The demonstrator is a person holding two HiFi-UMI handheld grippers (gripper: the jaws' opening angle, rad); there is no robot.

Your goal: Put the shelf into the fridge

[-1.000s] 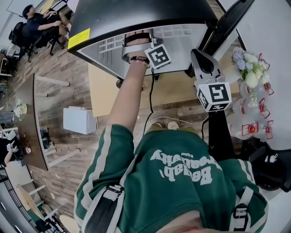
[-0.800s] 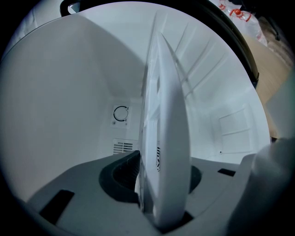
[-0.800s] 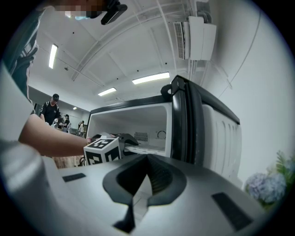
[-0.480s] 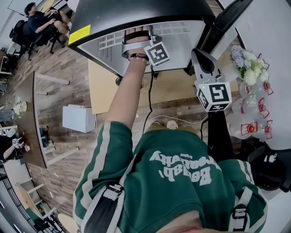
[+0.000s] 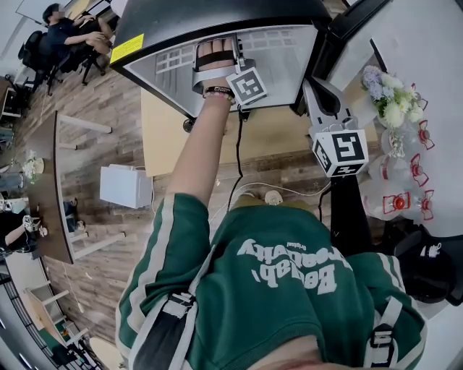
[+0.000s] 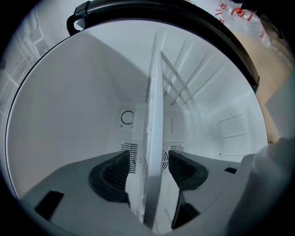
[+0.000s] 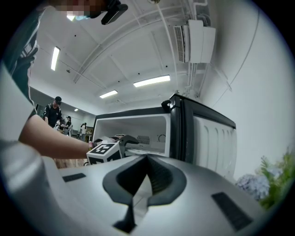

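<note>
The black fridge (image 5: 217,14) stands open, its white inside (image 6: 69,115) facing me. The white shelf (image 6: 154,138) is in the fridge; in the left gripper view it shows edge-on between the pads (image 6: 117,173). My left gripper (image 6: 150,168) reaches into the opening (image 5: 217,52). Its jaws have just been opening, and there is a gap on each side of the shelf. The shelf's grid (image 5: 173,63) shows beside the hand. My right gripper (image 7: 146,161) hangs outside the fridge (image 5: 318,90), shut and empty.
The fridge door (image 5: 362,22) is swung open to the right. Flowers (image 5: 394,101) and red-clipped jars (image 5: 405,195) stand on the white table at right. A white box (image 5: 126,188) lies on the wooden floor. People sit at a desk (image 5: 65,36) far left.
The left hand and its marker cube have shifted a little up the picture, further into the fridge opening. The right gripper has barely moved.
</note>
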